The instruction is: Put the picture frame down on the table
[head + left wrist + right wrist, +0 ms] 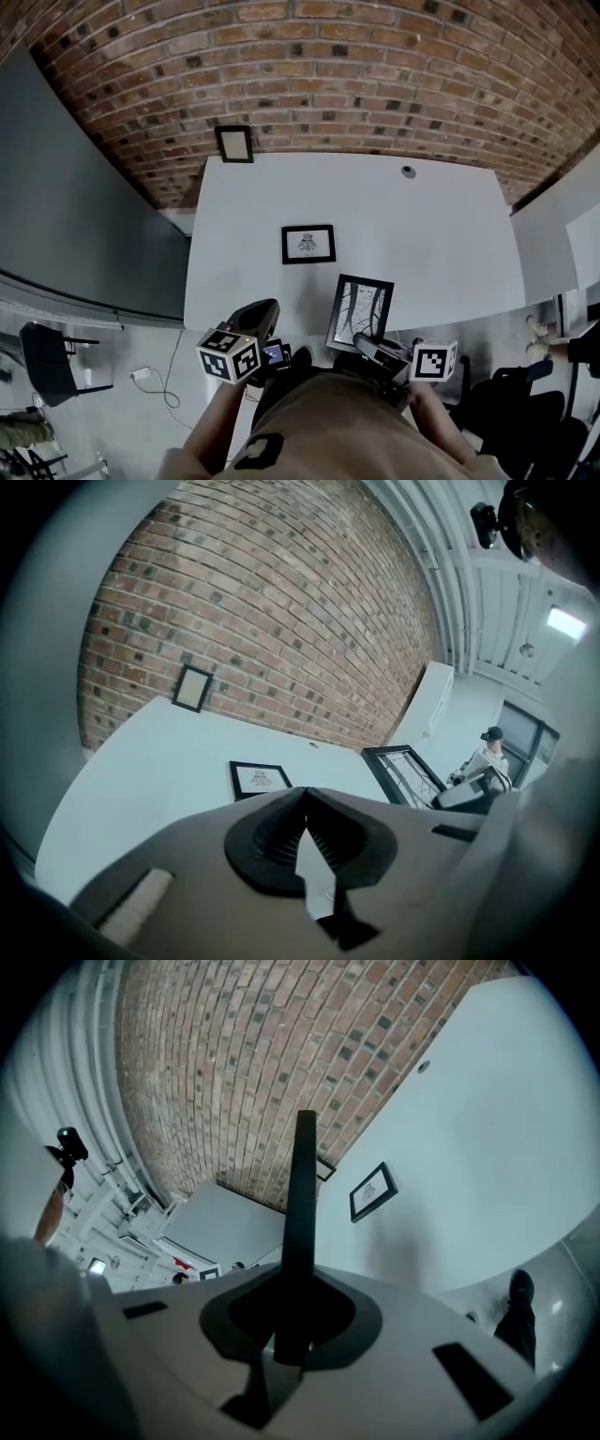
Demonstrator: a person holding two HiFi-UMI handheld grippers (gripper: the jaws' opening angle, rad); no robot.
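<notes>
Your left gripper [303, 794] has its jaws pressed together with nothing between them, near the front edge of the white table [422, 234]. To its right, your right gripper [298, 1283] clamps the picture frame [361, 314] by its edge, tilted at that same edge.

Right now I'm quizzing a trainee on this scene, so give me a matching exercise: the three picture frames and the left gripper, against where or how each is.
Things:
A. branch-print frame
B. small drawing frame
C. plain frame
D. left gripper

States:
1. shut, holding nothing
2. lying flat in the middle of the table
3. at the far edge, by the brick wall
4. clamped in the right gripper

Pairs: A-4, B-2, C-3, D-1
</notes>
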